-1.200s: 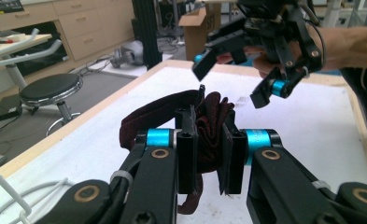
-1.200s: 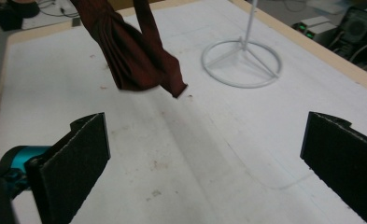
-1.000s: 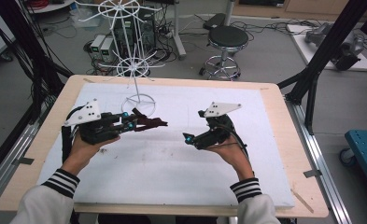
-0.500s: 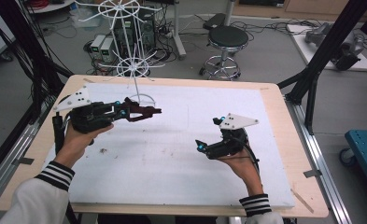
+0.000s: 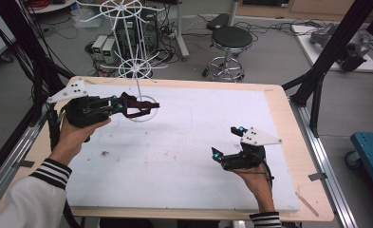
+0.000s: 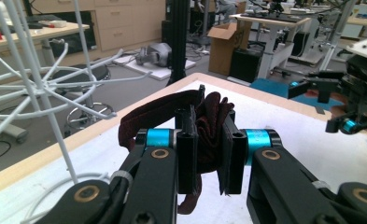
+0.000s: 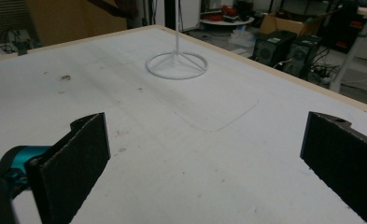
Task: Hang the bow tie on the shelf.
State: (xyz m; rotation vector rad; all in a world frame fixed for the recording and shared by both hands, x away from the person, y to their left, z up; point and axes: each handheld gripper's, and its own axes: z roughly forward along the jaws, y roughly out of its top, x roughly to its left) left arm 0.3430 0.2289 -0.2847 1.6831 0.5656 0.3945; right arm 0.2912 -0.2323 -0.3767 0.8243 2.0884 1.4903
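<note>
A dark red fabric band (image 5: 142, 105) hangs bunched between the jaws of my left gripper (image 5: 121, 104), which is shut on it above the table's far left. In the left gripper view the band (image 6: 139, 123) loops out to the left of the pinching left gripper (image 6: 209, 122). Just beyond it stands a white wire rack (image 5: 135, 66), its ring base (image 5: 148, 113) on the white board. My right gripper (image 5: 226, 141) hovers low at the front right, jaws wide open with nothing between them. The right gripper (image 7: 204, 135) looks across the board at the rack's base (image 7: 176, 63).
A white foam board (image 5: 184, 142) covers the wood-edged table (image 5: 288, 118). A black stool (image 5: 230, 40) and cabled equipment stand on the floor behind. Black frame posts (image 5: 326, 61) rise at the right. From the left gripper view the right gripper (image 6: 344, 100) shows farther off.
My left hand has lifted the band up and back toward the rack. The right hand has slid to the right and nearer the front edge, jaws still open.
</note>
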